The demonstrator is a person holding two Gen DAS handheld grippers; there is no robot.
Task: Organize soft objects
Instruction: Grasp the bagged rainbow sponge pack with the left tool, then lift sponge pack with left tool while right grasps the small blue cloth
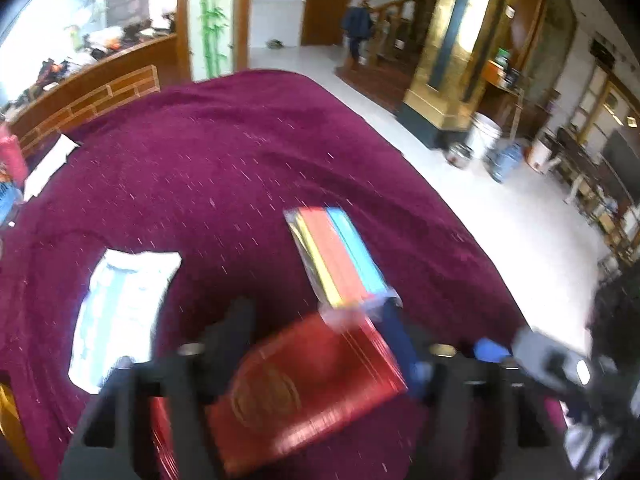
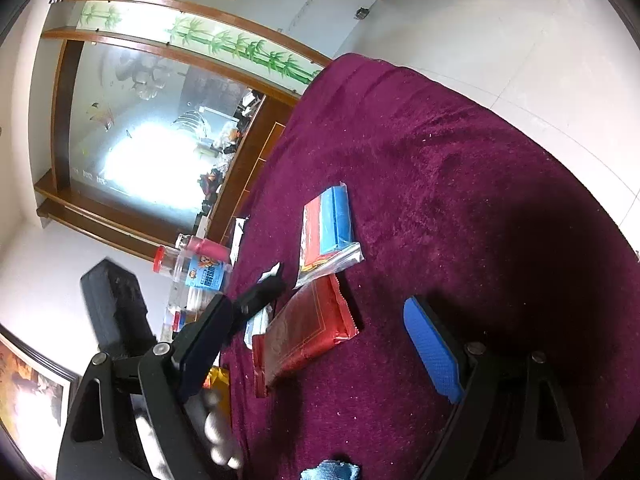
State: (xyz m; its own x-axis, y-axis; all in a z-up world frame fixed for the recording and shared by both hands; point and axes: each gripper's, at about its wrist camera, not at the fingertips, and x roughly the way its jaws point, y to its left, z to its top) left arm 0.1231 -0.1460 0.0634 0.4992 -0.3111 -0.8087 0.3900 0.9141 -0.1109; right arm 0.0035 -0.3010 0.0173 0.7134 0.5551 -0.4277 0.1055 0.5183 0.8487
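A red soft packet (image 1: 308, 392) lies between the fingers of my left gripper (image 1: 316, 328), whose jaws stand apart around it; whether they touch it is blurred. Beyond it lies a clear pack of yellow, red and blue sponge cloths (image 1: 340, 256). A white and pale blue packet (image 1: 124, 312) lies to the left on the maroon cloth (image 1: 224, 152). In the right wrist view my right gripper (image 2: 320, 336) is open and empty above the red packet (image 2: 304, 336); the cloth pack (image 2: 330, 232) lies past it.
A round table under the maroon cloth (image 2: 460, 184) drops to white tile floor (image 1: 500, 208) on the right. Clear bottles and jars (image 2: 196, 268) stand at the table's left edge. A blue cloth scrap (image 2: 332, 472) lies near the front. Buckets (image 1: 484, 136) stand by a gold pillar.
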